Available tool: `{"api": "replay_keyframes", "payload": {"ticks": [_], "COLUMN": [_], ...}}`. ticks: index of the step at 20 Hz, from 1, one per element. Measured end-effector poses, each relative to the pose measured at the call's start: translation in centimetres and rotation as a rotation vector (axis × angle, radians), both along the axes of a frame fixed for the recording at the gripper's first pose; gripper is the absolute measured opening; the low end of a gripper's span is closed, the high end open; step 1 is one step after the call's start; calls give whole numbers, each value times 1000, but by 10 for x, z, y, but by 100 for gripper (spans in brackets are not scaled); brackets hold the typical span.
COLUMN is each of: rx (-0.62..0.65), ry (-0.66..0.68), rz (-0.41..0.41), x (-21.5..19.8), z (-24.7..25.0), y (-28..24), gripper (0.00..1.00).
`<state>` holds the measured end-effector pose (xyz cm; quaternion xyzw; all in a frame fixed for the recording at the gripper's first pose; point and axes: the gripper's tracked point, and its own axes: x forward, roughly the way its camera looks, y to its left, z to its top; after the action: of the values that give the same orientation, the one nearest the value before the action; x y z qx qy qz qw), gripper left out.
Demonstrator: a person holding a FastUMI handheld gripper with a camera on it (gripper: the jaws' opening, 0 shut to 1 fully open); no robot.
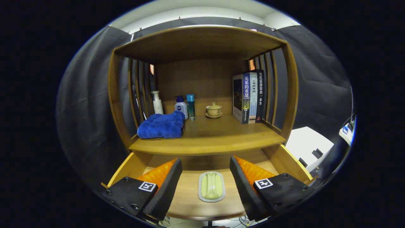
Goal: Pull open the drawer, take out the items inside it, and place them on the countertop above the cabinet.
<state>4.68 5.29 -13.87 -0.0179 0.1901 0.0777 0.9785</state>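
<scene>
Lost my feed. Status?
Gripper open, above pulled-out wooden drawer. Pale green soap dish between fingers, untouched. Nothing in the way.

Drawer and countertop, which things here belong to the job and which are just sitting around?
Job: open drawer, pale green dish between the open gripper fingers, countertop.
Just there: blue towel, three bottles, lidded teacup, books.

Printed on blue book spine [246, 98]: "关系的重建". On black book spine [260, 95]: "现代法律常识一本全". Square coded markers, textless, on spread-apart gripper [205, 160] fingers.
</scene>
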Motion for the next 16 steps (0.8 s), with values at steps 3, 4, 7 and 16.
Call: {"api": "replay_keyframes", "payload": {"ticks": [3,4,7,16], "rx": [-20,-32,-104,-138], "ry": [123,184,372,682], "rz": [13,18,43,-2], "x": [22,28,38,39], "z": [-17,-27,-64,-124], "y": [2,2,-4,-13], "gripper": [98,97,98,97]}}
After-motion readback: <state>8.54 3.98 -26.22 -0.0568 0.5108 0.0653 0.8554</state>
